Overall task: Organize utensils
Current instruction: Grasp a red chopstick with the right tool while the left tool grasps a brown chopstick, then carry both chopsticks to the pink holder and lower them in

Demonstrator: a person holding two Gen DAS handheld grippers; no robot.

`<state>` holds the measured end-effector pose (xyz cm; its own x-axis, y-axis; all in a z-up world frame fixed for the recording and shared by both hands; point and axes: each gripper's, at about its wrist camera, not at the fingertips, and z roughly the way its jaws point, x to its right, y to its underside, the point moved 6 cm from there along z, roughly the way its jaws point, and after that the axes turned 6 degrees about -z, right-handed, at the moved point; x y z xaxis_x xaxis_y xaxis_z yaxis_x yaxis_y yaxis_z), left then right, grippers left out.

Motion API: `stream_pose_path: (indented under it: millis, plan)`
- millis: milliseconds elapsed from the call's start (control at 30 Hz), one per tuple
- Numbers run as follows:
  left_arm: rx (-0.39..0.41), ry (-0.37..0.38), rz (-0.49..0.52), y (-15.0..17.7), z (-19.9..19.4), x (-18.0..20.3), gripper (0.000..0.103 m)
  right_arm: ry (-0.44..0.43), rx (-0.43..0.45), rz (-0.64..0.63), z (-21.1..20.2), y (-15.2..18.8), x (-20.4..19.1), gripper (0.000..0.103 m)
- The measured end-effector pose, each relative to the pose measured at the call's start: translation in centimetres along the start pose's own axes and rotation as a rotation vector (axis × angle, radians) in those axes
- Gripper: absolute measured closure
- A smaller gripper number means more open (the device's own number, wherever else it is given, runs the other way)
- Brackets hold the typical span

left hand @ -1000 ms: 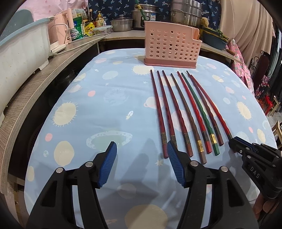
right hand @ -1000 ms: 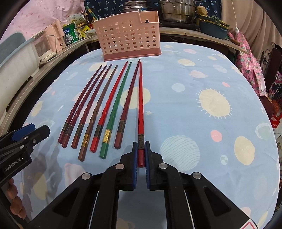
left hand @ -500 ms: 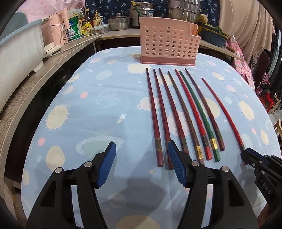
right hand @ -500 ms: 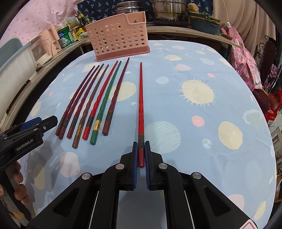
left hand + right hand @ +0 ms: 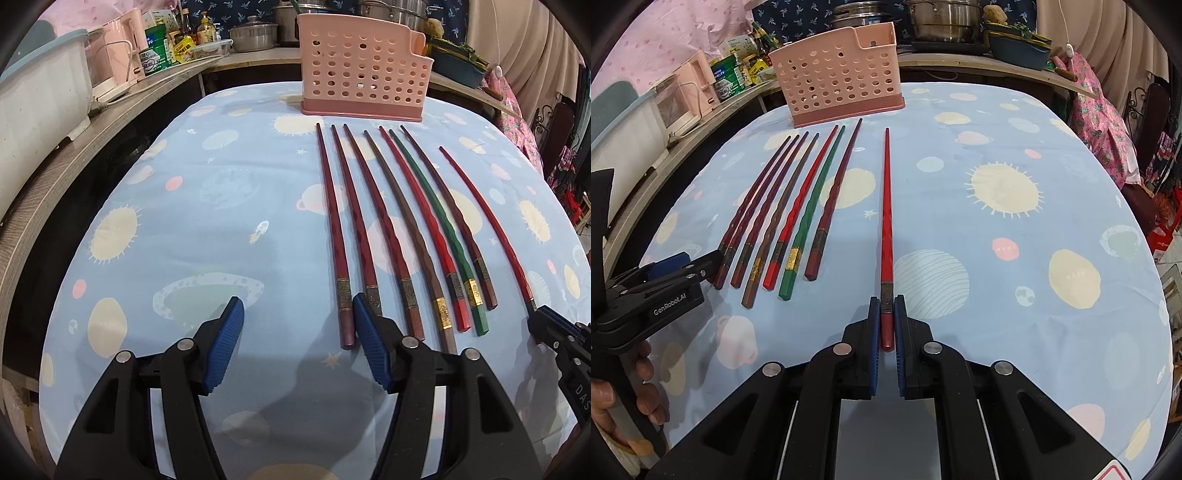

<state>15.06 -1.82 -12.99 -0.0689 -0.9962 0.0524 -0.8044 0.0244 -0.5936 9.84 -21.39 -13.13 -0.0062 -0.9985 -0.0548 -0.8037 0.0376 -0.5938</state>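
Red chopstick [image 5: 887, 229] clamped in R gripper [image 5: 887, 325]; L gripper [image 5: 297, 343] apart, beside row's butt ends.

You've pulled the bright red chopstick [image 5: 886, 236] right, clear of the row [image 5: 783, 218]; your left gripper [image 5: 297, 341] dropped toward the leftmost chopstick's butt.

Eight chopsticks in all: seven lay in a row [image 5: 399, 236] on the table, one red chopstick [image 5: 886, 221] sat apart to the right. By colour: one green chopstick [image 5: 436, 229], one brown chopstick [image 5: 406, 236], two bright red, four darker red or maroon; shades were hard to split further. One pink perforated holder [image 5: 364, 66] stood at the far end. Two grippers were visible: left gripper [image 5: 297, 343] and right gripper [image 5: 886, 332]. One planet-print tablecloth [image 5: 184, 229].
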Motion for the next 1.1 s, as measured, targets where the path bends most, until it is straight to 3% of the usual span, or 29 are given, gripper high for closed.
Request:
stream_pose_path:
  millis: [67, 367, 433, 867, 1100]
  plan:
    - [0.000, 0.006, -0.001, 0.0, 0.0, 0.0, 0.049, 0.000, -0.001, -0.003, 0.0, 0.0, 0.0, 0.096]
    - [-0.004, 0.039, 0.020, 0.0, -0.3, 0.4, 0.090, 0.002, -0.002, -0.016, -0.2, 0.3, -0.2, 0.096]
    - [-0.006, 0.042, 0.020, 0.0, -0.3, 0.2, 0.094, 0.003, -0.002, -0.018, -0.3, 0.4, -0.3, 0.096]
    - [0.013, 0.051, 0.005, -0.4, -2.3, -0.4, 0.096, 0.005, 0.051, -0.022, -2.5, -0.4, -0.4, 0.096]
    - [0.081, 0.060, -0.009, -2.1, -5.7, -0.8, 0.096, 0.020, 0.136, -0.028, -5.4, -2.5, -0.2, 0.096]
